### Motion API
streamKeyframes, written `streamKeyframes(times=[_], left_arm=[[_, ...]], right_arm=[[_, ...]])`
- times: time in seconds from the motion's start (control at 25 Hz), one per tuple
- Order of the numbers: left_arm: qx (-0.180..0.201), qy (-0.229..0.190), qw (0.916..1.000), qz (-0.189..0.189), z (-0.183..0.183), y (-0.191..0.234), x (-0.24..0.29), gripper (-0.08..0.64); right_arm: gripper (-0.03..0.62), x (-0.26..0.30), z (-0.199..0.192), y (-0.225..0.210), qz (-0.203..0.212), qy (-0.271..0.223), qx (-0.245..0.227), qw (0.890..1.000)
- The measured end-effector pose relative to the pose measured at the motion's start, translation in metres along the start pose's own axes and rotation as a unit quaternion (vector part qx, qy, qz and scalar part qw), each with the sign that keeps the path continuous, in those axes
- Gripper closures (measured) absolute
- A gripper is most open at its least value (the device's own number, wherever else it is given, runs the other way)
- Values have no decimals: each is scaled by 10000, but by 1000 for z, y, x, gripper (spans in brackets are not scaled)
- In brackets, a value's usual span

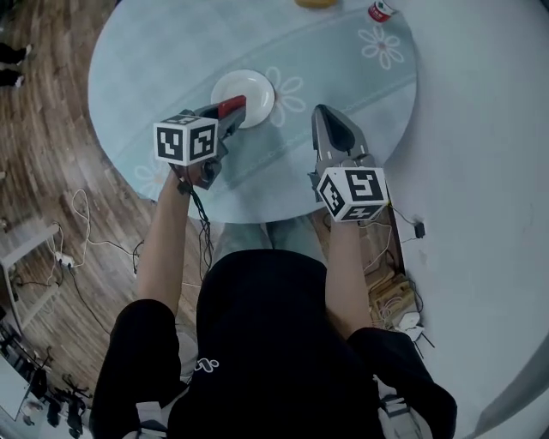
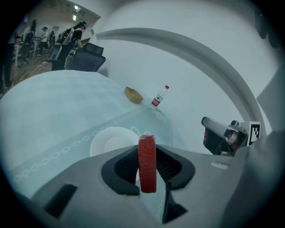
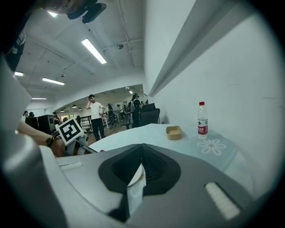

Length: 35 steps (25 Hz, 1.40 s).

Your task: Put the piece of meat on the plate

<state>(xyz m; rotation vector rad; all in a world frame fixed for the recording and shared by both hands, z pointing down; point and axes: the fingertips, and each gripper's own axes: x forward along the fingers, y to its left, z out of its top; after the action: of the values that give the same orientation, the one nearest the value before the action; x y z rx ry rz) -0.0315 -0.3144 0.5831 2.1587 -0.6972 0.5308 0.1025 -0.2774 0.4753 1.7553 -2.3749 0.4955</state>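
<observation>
My left gripper (image 1: 230, 110) is shut on a red strip of meat (image 1: 232, 105), which stands upright between its pads (image 2: 147, 164). It hovers at the near-left rim of the white plate (image 1: 253, 93) on the round pale-blue table (image 1: 154, 51). In the left gripper view the plate (image 2: 111, 141) lies just beyond the jaws. My right gripper (image 1: 325, 113) hangs to the right of the plate, over the table's near edge. Its jaws meet at the tips with nothing held (image 3: 141, 153).
A small water bottle (image 1: 380, 10) and a wooden bowl (image 1: 316, 3) stand at the table's far edge. A white wall runs along the right. Cables (image 1: 86, 231) lie on the wooden floor to the left. People stand far off (image 3: 94, 113).
</observation>
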Motion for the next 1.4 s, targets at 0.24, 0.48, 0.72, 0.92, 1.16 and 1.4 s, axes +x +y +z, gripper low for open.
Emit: streamKeyframes(times=[0.24,0.48,0.72,0.92,1.16,1.4], left_arm=[[-214,627,9967,-477,2,9,48,471],[-705,1143,9890,-626,-1,20,74,469],[-617,1698,9828,-378,-13,31,82,465],[-383,1907,9807,-219,-12,36,82,449],[628,2275,9716,-160,-19,33,78,387],[1758,2523,9515,70,-27,27,71,250]], right_arm=[[583,-6,-18,-19,-134,188,81,9997],[583,-8,-26,-28,-234,299,145,9992],[583,-7,-28,-38,-278,350,156,9989],[583,-5,-31,-41,-251,436,151,9986],[583,1,-31,-39,-156,493,99,9986],[583,6,-34,-29,-23,596,-85,9982]])
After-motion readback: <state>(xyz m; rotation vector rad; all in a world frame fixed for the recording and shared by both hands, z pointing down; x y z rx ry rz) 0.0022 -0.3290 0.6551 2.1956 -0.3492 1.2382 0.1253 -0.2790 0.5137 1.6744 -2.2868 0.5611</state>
